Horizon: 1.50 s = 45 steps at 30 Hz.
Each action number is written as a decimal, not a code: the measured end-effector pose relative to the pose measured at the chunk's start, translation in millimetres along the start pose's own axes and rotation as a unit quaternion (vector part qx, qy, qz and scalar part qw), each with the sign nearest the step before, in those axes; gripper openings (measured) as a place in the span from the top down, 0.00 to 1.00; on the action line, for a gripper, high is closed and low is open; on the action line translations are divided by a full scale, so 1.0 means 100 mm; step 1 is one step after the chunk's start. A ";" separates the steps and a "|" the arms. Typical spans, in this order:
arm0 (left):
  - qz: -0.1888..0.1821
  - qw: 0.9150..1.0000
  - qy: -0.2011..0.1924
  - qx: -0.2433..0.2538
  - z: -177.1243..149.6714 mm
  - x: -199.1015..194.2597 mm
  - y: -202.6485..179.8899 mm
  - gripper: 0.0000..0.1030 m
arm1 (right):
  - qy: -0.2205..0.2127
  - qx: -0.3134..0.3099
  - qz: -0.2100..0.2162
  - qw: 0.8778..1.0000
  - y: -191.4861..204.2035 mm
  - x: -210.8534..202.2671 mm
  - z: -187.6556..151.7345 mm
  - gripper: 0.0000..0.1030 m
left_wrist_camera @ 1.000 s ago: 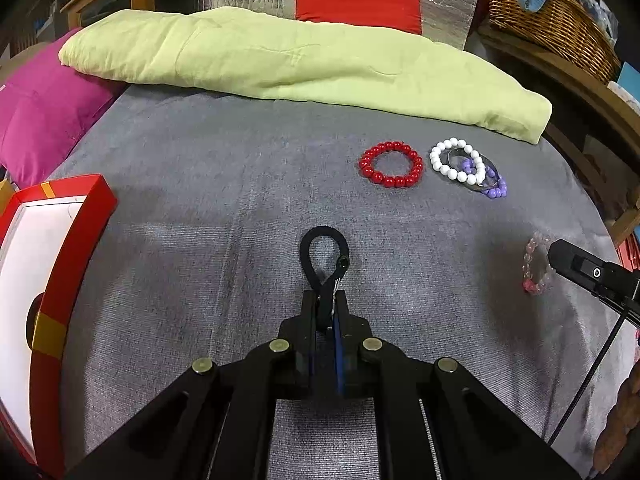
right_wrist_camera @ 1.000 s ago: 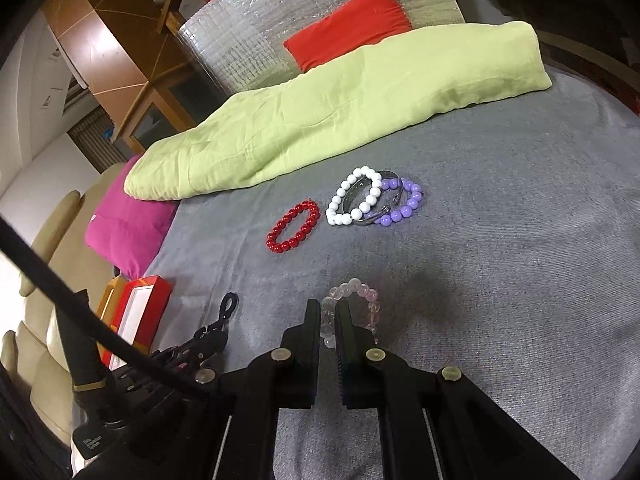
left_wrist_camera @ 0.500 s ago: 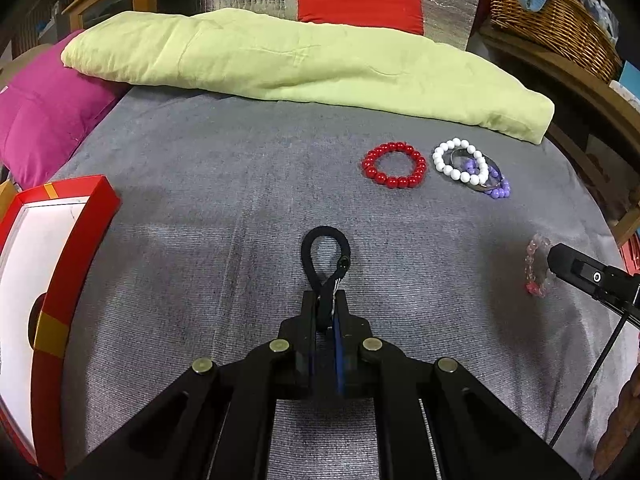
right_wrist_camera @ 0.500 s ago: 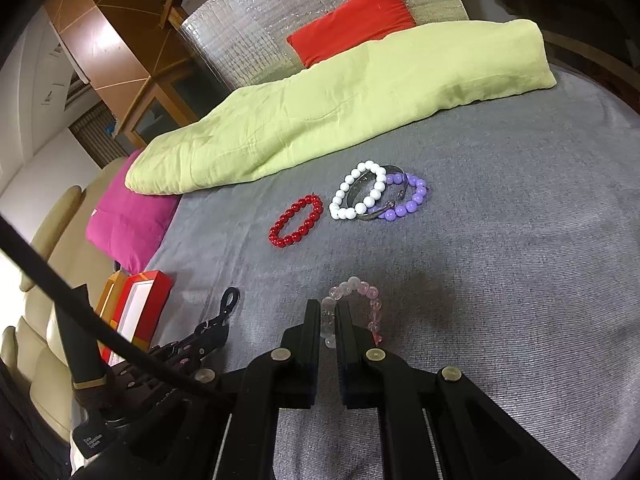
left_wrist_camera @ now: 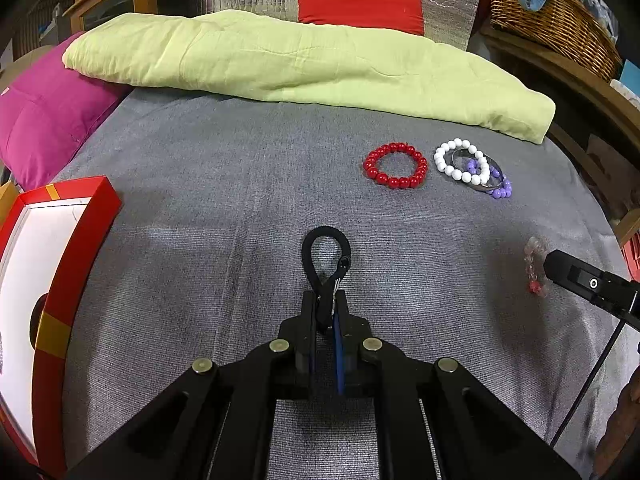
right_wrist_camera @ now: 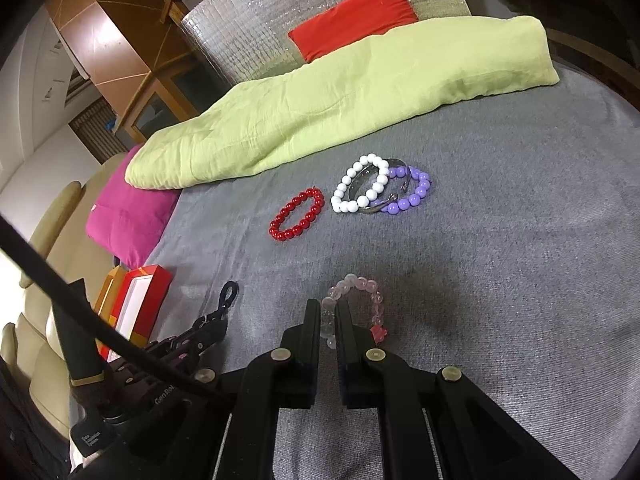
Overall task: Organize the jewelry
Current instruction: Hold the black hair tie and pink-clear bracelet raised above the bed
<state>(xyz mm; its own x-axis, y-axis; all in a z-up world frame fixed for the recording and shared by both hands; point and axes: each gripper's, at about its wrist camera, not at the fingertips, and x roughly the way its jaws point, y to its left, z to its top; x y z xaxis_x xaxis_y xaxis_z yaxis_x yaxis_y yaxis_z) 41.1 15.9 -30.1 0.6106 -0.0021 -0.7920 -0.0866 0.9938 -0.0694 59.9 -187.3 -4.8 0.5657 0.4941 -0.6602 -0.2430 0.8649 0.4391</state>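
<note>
Jewelry is spread on a grey bed cover (left_wrist_camera: 208,208).

Left wrist view: left claw (left_wrist_camera: 325,308) at lower centre, clamped on a black cord bracelet (left_wrist_camera: 326,252) whose loop sticks out past the tips. Red bead bracelet (left_wrist_camera: 395,171) lies right of centre; white bead bracelet (left_wrist_camera: 462,161) sits just right of it, overlapping a metal bangle (left_wrist_camera: 486,172) and a purple bead bracelet (left_wrist_camera: 500,190). Pale pink bead bracelet (left_wrist_camera: 534,266) is at the right edge, at the tip of the right claw (left_wrist_camera: 554,262). Red-rimmed box (left_wrist_camera: 76,240) with a white inside sits at the left edge. Green blanket (left_wrist_camera: 304,64) runs across the top.

Right wrist view: right claw (right_wrist_camera: 328,312) at lower centre, jaws closed on the near side of the pale pink bead bracelet (right_wrist_camera: 360,300), rest of it lying on the cover. Red (right_wrist_camera: 297,220), white (right_wrist_camera: 360,188) and purple (right_wrist_camera: 412,194) bracelets lie above centre, well apart from the claw. Left claw (right_wrist_camera: 218,316) with the black cord bracelet (right_wrist_camera: 229,294) is at lower left, the box (right_wrist_camera: 136,300) beside it.
</note>
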 end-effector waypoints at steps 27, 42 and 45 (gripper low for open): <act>0.008 1.000 -0.004 -0.012 0.02 -0.01 0.02 0.92 | 0.005 0.000 0.000 1.000 0.00 0.01 -0.01 0.92; 0.013 1.000 -0.005 -0.019 0.02 -0.02 0.03 0.92 | 0.005 0.001 -0.001 1.000 -0.01 0.02 -0.02 0.92; 0.012 1.000 -0.005 -0.020 0.03 -0.02 0.03 0.92 | 0.007 0.000 -0.001 1.000 -0.01 0.02 -0.02 0.92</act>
<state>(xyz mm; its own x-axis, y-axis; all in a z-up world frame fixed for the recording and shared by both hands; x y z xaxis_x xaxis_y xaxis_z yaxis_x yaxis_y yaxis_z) 41.9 19.6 -27.4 0.6157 0.0236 -0.7876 -0.1334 0.9882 -0.0747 60.1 -186.4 -7.6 0.5556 0.4939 -0.6688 -0.2416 0.8656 0.4385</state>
